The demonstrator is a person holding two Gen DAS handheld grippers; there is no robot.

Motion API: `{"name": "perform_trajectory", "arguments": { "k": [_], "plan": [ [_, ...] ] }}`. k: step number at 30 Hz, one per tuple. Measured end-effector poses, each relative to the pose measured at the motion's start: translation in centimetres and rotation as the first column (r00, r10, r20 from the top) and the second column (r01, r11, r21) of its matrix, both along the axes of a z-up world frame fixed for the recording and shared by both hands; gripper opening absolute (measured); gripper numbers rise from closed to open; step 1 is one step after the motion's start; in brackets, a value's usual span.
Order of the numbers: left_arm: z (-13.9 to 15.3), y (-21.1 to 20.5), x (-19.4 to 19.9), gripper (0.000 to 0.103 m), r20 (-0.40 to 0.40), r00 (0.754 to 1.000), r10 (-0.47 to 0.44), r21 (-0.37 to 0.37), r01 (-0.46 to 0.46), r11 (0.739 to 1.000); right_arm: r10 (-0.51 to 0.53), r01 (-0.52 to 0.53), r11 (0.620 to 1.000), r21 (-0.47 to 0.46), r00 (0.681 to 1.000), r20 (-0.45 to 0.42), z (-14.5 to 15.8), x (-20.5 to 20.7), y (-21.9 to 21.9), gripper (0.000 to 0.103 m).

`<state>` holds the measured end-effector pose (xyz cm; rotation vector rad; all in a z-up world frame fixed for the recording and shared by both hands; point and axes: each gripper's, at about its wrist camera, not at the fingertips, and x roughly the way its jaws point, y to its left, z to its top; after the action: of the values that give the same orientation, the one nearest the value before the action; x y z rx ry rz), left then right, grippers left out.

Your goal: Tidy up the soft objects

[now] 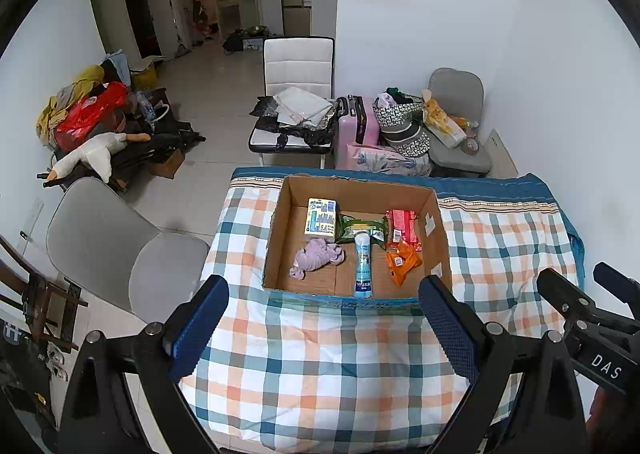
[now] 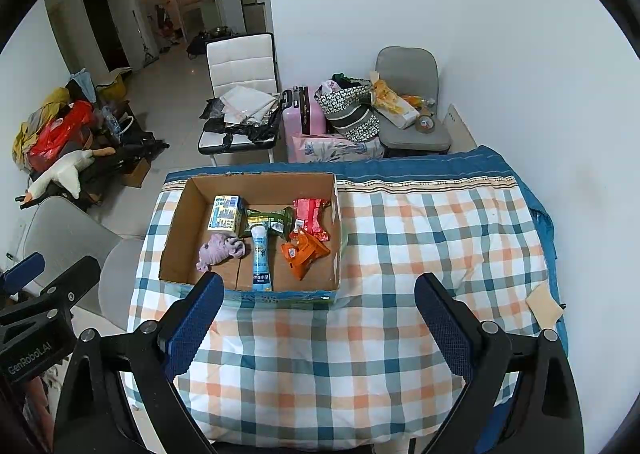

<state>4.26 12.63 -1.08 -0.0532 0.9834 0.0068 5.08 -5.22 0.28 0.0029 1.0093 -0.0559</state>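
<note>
Left tool (image 1: 324, 328) and right tool (image 2: 318, 324) both spread and holding nothing above the plaid quilt (image 1: 320, 374), cardboard box (image 1: 276, 234) beyond holding a lilac cloth (image 1: 316, 258), spray bottle (image 1: 363, 266) and snack packets, white chair (image 1: 298, 61), pink suitcase (image 1: 356, 125), tiled floor (image 1: 208, 93) behind.

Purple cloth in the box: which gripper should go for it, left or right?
Left, probably. The purple cloth lies in the cardboard box on its left side, nearer the open left gripper. The right gripper, also open, sits further right.
</note>
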Motion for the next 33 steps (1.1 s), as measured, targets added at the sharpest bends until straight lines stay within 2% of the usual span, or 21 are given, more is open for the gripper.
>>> {"name": "perform_trajectory", "arguments": {
  "k": [33],
  "plan": [
    [0.34, -0.26, -0.13, 0.097, 0.006, 1.0, 0.008, 0.002, -0.008, 1.0, -0.015, 0.015, 1.0, 0.003, 1.0, -0.003, 0.01, 0.19, 0.24, 0.098]
  ]
}}
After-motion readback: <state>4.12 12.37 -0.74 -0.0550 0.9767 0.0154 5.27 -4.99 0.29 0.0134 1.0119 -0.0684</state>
